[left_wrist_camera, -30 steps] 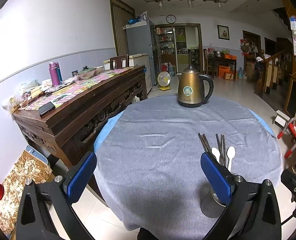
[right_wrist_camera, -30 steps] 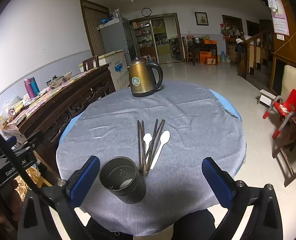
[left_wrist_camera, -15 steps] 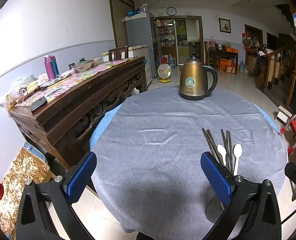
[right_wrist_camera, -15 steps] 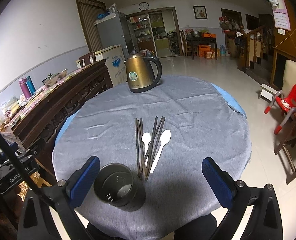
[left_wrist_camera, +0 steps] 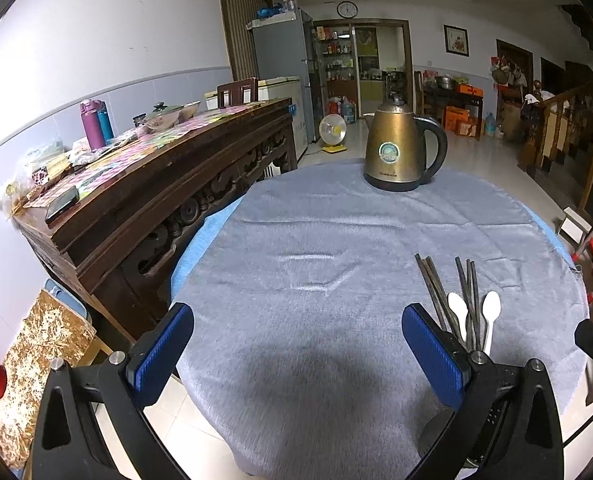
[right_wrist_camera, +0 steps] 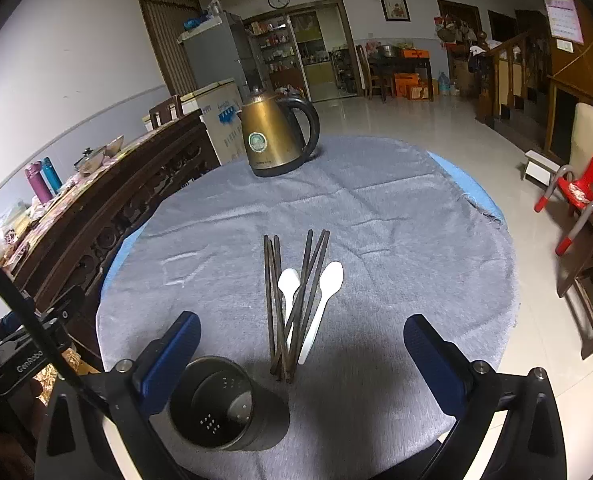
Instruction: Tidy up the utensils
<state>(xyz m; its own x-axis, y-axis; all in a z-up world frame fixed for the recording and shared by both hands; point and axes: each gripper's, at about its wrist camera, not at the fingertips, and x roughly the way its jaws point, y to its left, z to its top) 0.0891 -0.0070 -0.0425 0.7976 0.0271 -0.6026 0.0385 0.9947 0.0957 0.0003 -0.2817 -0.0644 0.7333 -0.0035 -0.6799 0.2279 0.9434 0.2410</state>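
Several dark chopsticks [right_wrist_camera: 280,304] and two white spoons [right_wrist_camera: 324,300] lie in a loose bunch on the grey cloth of the round table [right_wrist_camera: 396,220]. A dark perforated utensil holder [right_wrist_camera: 224,404] stands near the front edge, just left of the bunch. My right gripper [right_wrist_camera: 298,356] is open and empty, hovering over the near ends of the chopsticks. My left gripper [left_wrist_camera: 296,348] is open and empty over bare cloth. In the left wrist view the chopsticks [left_wrist_camera: 436,292] and spoons [left_wrist_camera: 490,312] lie at the right, and the holder [left_wrist_camera: 444,440] is mostly hidden behind the right finger.
A gold electric kettle [right_wrist_camera: 276,136] stands at the table's far side. A carved wooden sideboard [left_wrist_camera: 144,184] with bottles and clutter runs along the left. A red child's chair [right_wrist_camera: 580,196] stands on the tiled floor to the right.
Both grippers have moved forward over the table and tilted down a little. The utensils and holder now sit closer in view. Both stay open.
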